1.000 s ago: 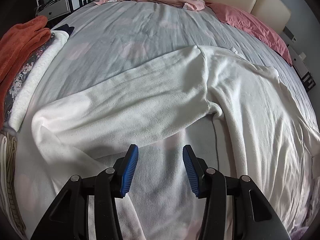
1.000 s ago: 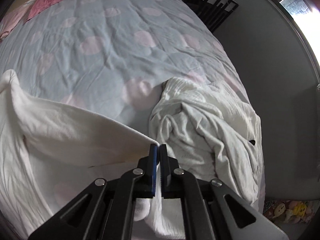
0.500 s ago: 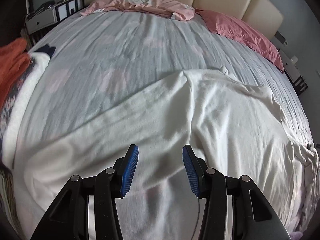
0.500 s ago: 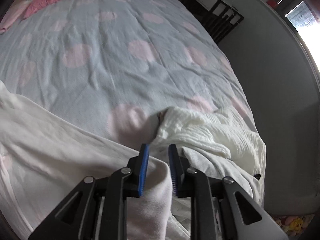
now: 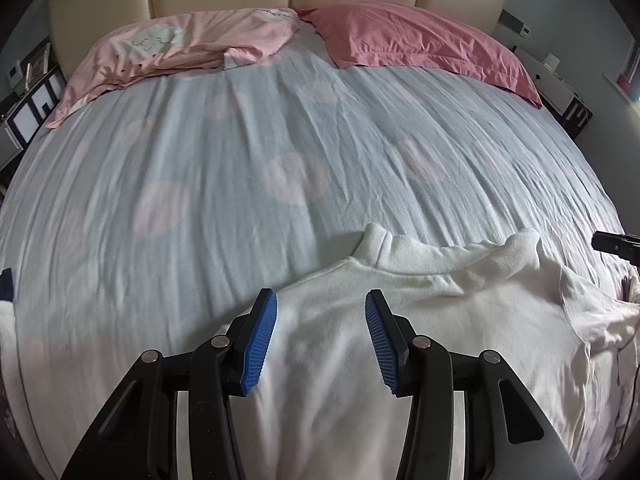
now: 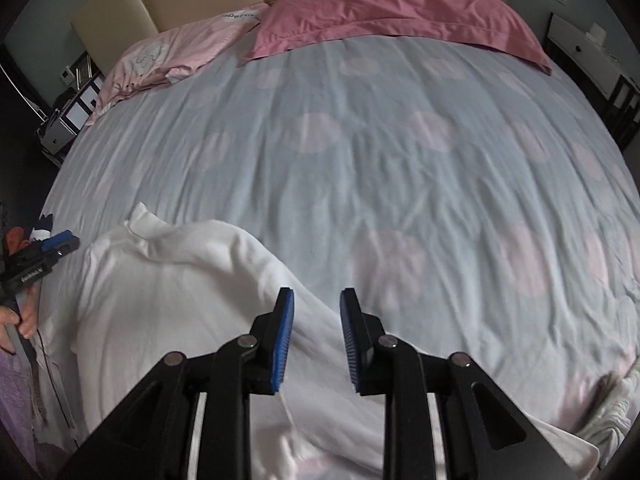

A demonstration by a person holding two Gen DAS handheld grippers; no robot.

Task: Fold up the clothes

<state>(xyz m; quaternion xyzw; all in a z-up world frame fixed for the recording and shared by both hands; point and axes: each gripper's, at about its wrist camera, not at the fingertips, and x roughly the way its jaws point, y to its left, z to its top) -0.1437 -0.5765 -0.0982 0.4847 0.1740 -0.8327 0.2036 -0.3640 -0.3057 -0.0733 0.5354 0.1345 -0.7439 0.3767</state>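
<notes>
Fingers, left wrist view: both blue pads of my left gripper (image 5: 316, 340) stand apart at a middling gap with nothing between them, poised over the body of the white top (image 5: 420, 320). Item, same view: white top lying spread on the near part of the bed (image 5: 240, 160), collar toward the pillows (image 5: 420, 36), one sleeve laid in across the body at the right side. Item: tip of my right gripper (image 5: 616, 242) showing at the right edge, beside the shoulder. Fingers, right wrist view: my right gripper (image 6: 316, 340) has just been opening; its jaws now stand narrowly apart, empty, above the edge of the white top (image 6: 168, 300) where cloth meets sheet. Item: my left gripper (image 6: 48, 250) at the far left, with my hand (image 6: 16, 320) on its handle. Item: second pale garment (image 6: 612, 408), crumpled, at the lower right corner of the bed, untouched. Item: small heap of other clothes (image 6: 24, 236) at the left edge, too little in view to describe. Progress, by my reckoning: early. The sleeve fold looks laid down; the top remains long and unfolded across its length, and the crumpled garment has yet to be started.
</notes>
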